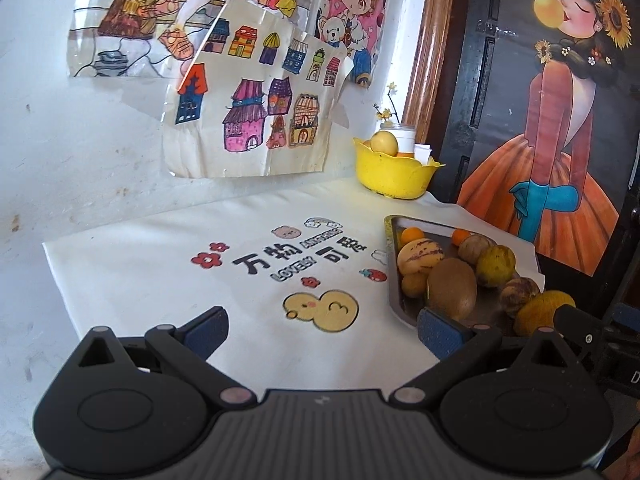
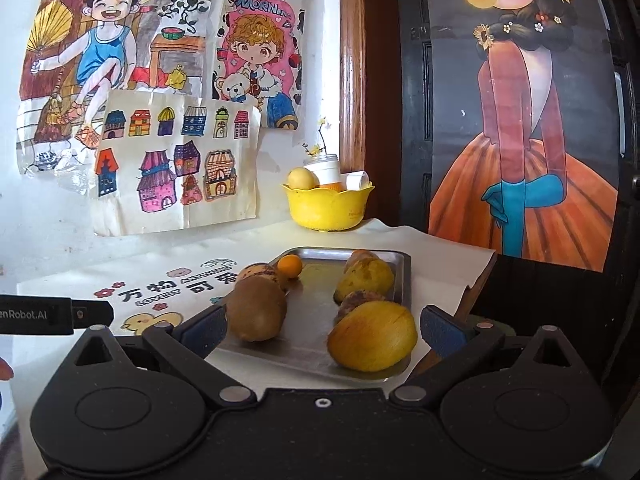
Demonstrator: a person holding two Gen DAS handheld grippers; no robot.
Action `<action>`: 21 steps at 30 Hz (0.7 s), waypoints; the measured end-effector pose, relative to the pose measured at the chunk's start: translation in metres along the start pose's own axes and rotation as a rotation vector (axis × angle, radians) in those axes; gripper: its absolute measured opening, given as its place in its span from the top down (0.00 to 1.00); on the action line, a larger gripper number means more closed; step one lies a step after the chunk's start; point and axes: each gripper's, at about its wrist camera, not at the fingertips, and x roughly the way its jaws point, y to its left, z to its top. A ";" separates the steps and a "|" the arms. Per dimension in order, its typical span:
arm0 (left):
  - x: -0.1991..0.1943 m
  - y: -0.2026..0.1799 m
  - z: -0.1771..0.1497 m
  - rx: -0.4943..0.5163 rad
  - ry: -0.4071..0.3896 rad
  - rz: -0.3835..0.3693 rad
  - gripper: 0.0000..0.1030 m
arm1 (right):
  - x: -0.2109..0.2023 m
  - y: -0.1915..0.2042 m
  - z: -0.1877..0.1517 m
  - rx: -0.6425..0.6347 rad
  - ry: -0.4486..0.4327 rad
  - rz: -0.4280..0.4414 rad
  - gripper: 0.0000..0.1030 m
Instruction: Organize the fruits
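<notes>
Fruits [image 2: 373,341] on metal tray [image 2: 316,312], both grippers [image 2: 322,330] open, empty.

Wide-open right hand-held gripper [image 2: 322,330] before metal tray [image 2: 404,276] of fruits [image 2: 372,342].

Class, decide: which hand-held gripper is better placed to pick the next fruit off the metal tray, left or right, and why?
Probably the right hand-held gripper: it is open, facing the tray, kiwi and yellow fruit between its fingers. The left hand-held gripper, also open, faces mostly cloth.
</notes>
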 end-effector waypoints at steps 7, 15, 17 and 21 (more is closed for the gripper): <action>-0.013 0.009 -0.008 -0.006 -0.011 -0.009 0.00 | -0.020 0.010 -0.008 0.004 -0.045 -0.004 0.01; -0.022 0.016 -0.015 0.000 -0.030 -0.013 0.00 | -0.036 0.017 -0.019 0.002 -0.080 -0.017 0.00; -0.023 0.019 -0.016 -0.004 -0.033 -0.017 0.00 | -0.039 0.018 -0.021 0.008 -0.085 -0.019 0.00; -0.026 0.023 -0.019 -0.012 -0.042 -0.026 0.00 | -0.044 0.022 -0.027 0.013 -0.100 -0.019 0.00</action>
